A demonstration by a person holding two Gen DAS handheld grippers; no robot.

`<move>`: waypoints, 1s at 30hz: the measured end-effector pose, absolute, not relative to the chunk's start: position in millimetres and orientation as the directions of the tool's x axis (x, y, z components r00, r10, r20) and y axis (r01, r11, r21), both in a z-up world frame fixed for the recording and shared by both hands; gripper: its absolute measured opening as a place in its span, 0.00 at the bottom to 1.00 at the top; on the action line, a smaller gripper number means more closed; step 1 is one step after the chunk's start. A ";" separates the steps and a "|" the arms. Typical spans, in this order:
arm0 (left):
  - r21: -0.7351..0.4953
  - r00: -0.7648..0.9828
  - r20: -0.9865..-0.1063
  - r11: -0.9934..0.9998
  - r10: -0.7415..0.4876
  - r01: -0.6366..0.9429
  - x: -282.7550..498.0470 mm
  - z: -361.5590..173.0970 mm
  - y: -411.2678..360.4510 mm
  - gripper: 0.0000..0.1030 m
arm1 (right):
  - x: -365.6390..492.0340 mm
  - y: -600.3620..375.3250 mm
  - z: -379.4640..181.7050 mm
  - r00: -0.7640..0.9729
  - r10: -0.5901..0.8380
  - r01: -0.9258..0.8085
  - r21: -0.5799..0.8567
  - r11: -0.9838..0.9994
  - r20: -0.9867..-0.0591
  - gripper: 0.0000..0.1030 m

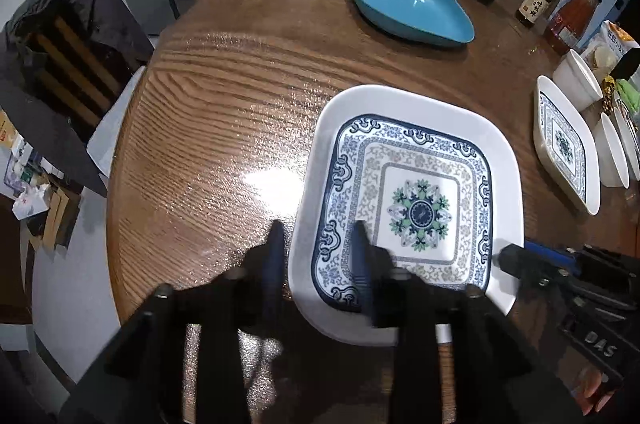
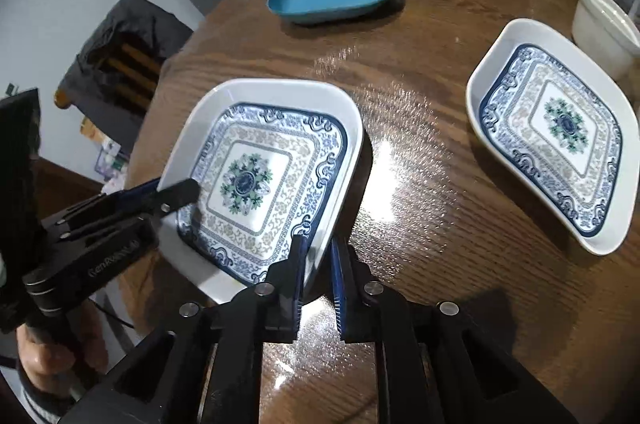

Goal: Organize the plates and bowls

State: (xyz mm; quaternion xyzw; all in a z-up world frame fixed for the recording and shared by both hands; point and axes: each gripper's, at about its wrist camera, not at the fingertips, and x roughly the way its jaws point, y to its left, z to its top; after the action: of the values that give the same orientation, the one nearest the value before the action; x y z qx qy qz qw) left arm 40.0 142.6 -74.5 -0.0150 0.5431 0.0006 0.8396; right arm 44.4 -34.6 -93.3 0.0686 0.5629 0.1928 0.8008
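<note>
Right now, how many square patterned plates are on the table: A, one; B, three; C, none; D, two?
D: one patterned plate sits between the grippers near the table edge, and a second patterned plate lies apart to its right, beside a white bowl.

Overhead glare on table (image 1: 224, 112); fisheye-bent edges; slight blur

Right gripper's fingers (image 2: 298, 264) hide the near plate's (image 2: 256, 96) rim corner.
</note>
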 end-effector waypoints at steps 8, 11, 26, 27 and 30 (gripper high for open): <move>-0.039 0.503 -0.862 0.998 -0.055 0.043 44.4 -40.3 109.0 0.64 | 32.4 -113.6 -72.9 0.405 0.400 -0.093 0.398 0.913 -0.822 0.13; -0.056 0.502 -0.858 0.991 -0.110 0.120 46.7 -33.2 75.7 0.64 | 30.1 -156.5 -71.1 0.448 0.341 0.024 0.392 0.919 -0.826 0.19; -0.066 0.402 -0.894 0.948 -0.195 0.313 129.7 -78.4 -57.2 0.60 | 49.7 -225.2 -95.9 0.481 0.215 0.250 0.368 0.895 -0.850 0.46; -0.063 0.398 -0.897 0.948 -0.190 0.312 133.0 -79.9 -57.7 0.52 | 52.2 -223.4 -94.9 0.483 0.190 0.250 0.342 0.906 -0.855 0.46; -0.072 0.376 -0.907 0.948 -0.192 0.309 139.0 -87.2 -57.4 0.26 | 61.9 -222.1 -93.0 0.480 0.162 0.247 0.310 0.918 -0.862 0.33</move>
State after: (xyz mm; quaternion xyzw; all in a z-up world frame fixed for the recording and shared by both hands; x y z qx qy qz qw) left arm 139.0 -57.4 -87.2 0.0546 0.5379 -0.1512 0.8275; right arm 61.9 -222.1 -93.0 0.2005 0.5091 -0.0254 0.8367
